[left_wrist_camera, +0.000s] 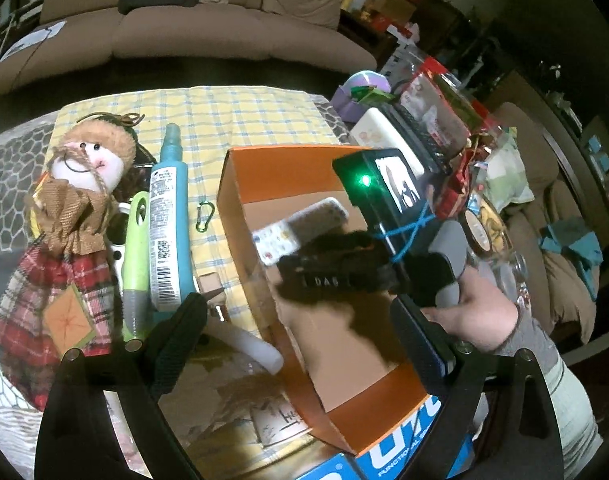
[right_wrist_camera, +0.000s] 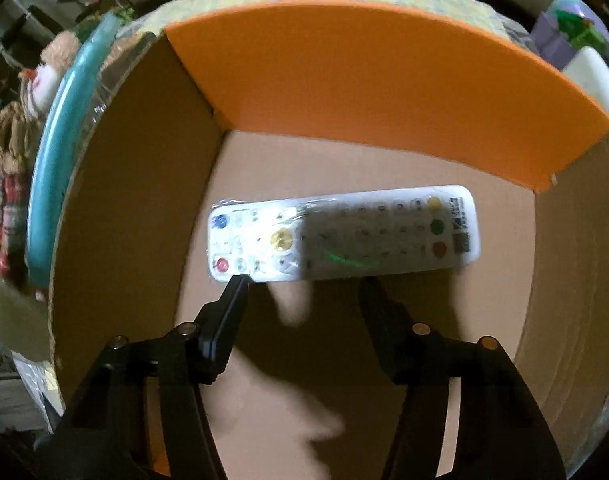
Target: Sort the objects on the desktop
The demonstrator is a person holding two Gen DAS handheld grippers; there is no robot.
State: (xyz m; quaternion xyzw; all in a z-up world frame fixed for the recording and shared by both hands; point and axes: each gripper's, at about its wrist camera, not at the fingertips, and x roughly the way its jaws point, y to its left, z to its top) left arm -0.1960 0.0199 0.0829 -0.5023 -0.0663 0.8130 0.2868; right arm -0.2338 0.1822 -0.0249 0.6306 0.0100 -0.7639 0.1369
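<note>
Through the left wrist camera we see our left gripper [left_wrist_camera: 296, 332] with its jaws spread wide and nothing between them, poised over the near left wall of the orange box [left_wrist_camera: 240, 216]. One white remote [left_wrist_camera: 300, 228] lies on the box floor beyond that gripper, partly hidden behind our right gripper [left_wrist_camera: 328, 276], which reaches down into the box from the right, held by a hand [left_wrist_camera: 472, 312]; from this side we cannot tell how wide it stands. Left of the box, on the checked cloth [left_wrist_camera: 240, 116], we count one rag doll [left_wrist_camera: 72, 216], one blue bottle [left_wrist_camera: 170, 220], one green pen [left_wrist_camera: 136, 260] and one small green carabiner [left_wrist_camera: 205, 217], the bottle and pen lying side by side with their long axes running away from us. Through the right wrist camera we look almost straight down: the remote [right_wrist_camera: 344, 234] rests flat on the brown floor of the box [right_wrist_camera: 384, 84], its long axis running left to right across the view, the red and blue buttons at the left end. Our right gripper [right_wrist_camera: 304, 284] hangs just short of the remote's near long edge, jaws partly open and empty, its left fingertip [right_wrist_camera: 236, 284] at that edge.
</note>
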